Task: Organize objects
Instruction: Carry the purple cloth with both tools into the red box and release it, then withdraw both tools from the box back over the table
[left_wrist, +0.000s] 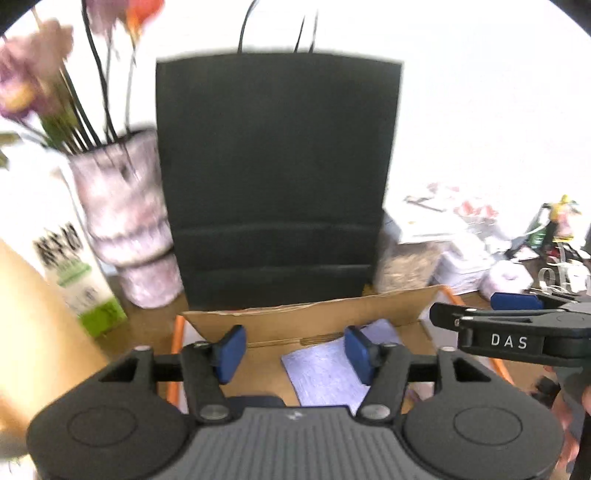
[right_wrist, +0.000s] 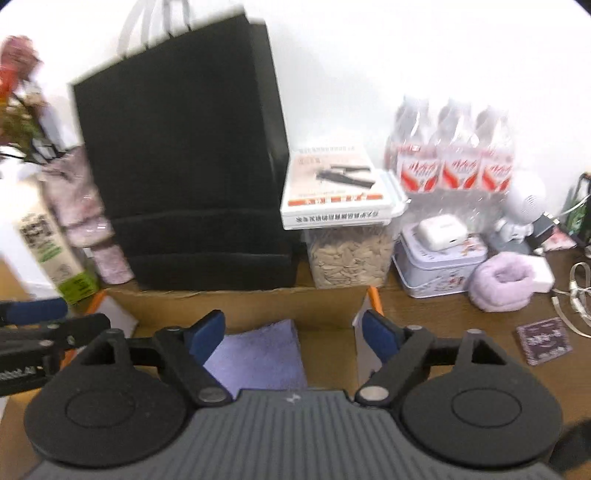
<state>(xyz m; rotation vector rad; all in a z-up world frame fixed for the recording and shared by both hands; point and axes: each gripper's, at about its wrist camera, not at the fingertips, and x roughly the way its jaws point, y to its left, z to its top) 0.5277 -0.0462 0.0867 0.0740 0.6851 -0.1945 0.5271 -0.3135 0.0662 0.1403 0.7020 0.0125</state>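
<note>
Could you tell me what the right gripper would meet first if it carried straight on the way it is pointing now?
Most likely the purple cloth lying inside the cardboard box: the open right gripper points down over it with nothing between, though depth is hard to judge.

Matt black paper bag (right_wrist: 184, 166) — corrugated cardboard box (right_wrist: 236, 306) — fuzzy lilac cloth (right_wrist: 258, 354).

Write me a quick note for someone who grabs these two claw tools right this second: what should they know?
Left claw: open, holding nothing.
Right claw: open, holding nothing.
Both hang over the open cardboard box, where a purple cloth already lies.
A black paper bag stands right behind the box.
Still out on the table: purple rolled towel, patterned tin with a white case on top, small dark card.
Which goes next I cannot tell.
</note>
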